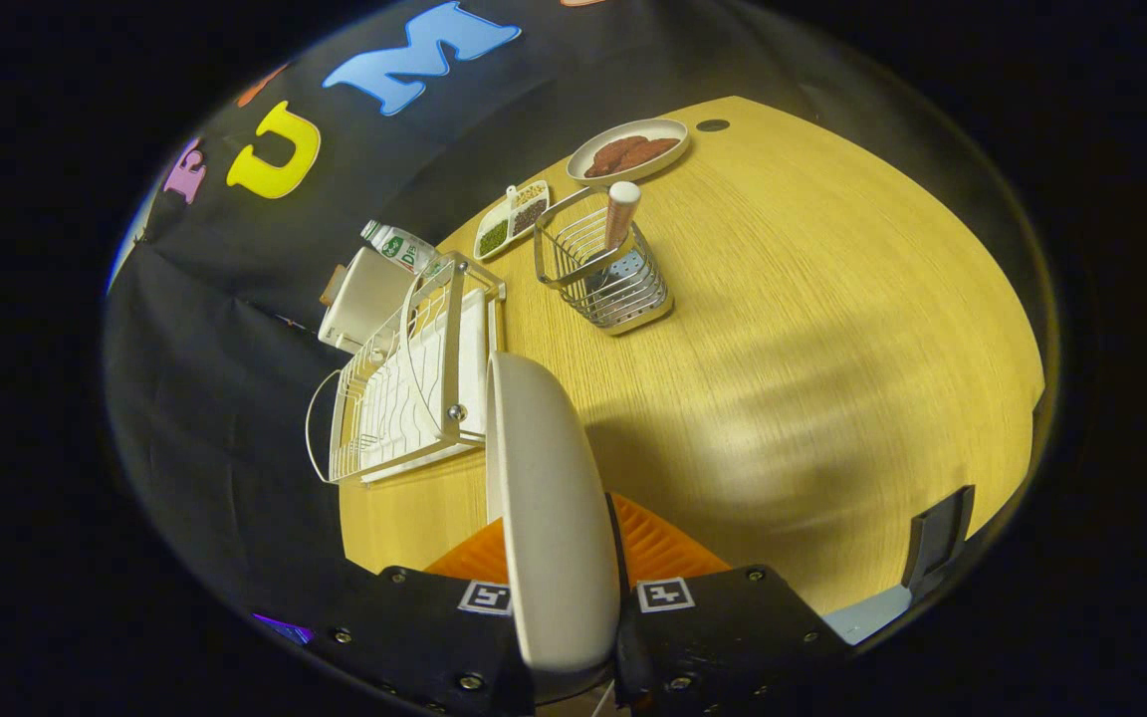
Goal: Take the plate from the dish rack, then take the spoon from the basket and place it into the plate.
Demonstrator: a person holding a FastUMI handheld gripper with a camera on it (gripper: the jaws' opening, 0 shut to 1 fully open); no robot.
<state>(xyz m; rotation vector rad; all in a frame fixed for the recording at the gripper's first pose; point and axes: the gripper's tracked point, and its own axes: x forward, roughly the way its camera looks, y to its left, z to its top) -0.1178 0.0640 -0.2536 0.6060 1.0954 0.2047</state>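
A pale plate (546,498) stands on edge between my fingers, and my gripper (564,558) is shut on it above the wooden table (832,349). Just beyond and beside the plate lies the white wire dish rack (409,383). Farther ahead stands a wire basket (601,269) holding the spoon (619,214), whose light-tipped wooden handle sticks up out of it.
A dish of brown food (630,149) sits at the far end of the table. A divided tray of condiments (511,219), a bottle (399,246) and a white box (364,297) lie behind the rack. A dark object (937,538) stands at the table's near edge.
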